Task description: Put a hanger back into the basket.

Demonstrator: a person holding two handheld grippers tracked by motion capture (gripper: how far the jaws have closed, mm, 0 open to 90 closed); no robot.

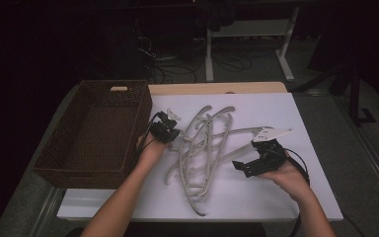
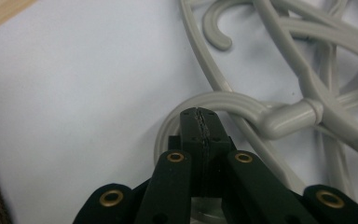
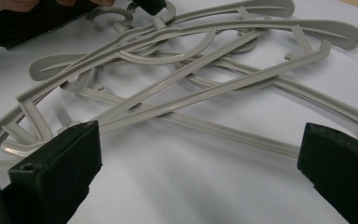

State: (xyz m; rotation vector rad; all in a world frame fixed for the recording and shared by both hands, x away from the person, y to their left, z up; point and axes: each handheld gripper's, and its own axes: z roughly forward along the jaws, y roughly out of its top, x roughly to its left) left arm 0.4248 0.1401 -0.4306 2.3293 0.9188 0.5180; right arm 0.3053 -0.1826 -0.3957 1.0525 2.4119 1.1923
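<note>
Several grey plastic hangers (image 1: pixel 202 148) lie tangled in a pile on the white table top (image 1: pixel 276 207). My left gripper (image 1: pixel 172 132) sits at the pile's left side, next to the basket. In the left gripper view it (image 2: pixel 200 114) is shut with its pads pressed together, and a hanger hook (image 2: pixel 223 100) curves around just beyond its tips. My right gripper (image 1: pixel 242 169) is held at the pile's right side, pointing left at it. It (image 3: pixel 200 140) stands wide open with bare table between its jaws, and the hangers (image 3: pixel 191 70) lie ahead of it.
A brown wicker basket (image 1: pixel 86 177) with nothing in it stands at the table's left edge, close to my left hand. A wooden strip (image 1: pixel 217 89) runs along the far edge. Beyond it are a dark floor, cables and white desk legs (image 1: pixel 286 44).
</note>
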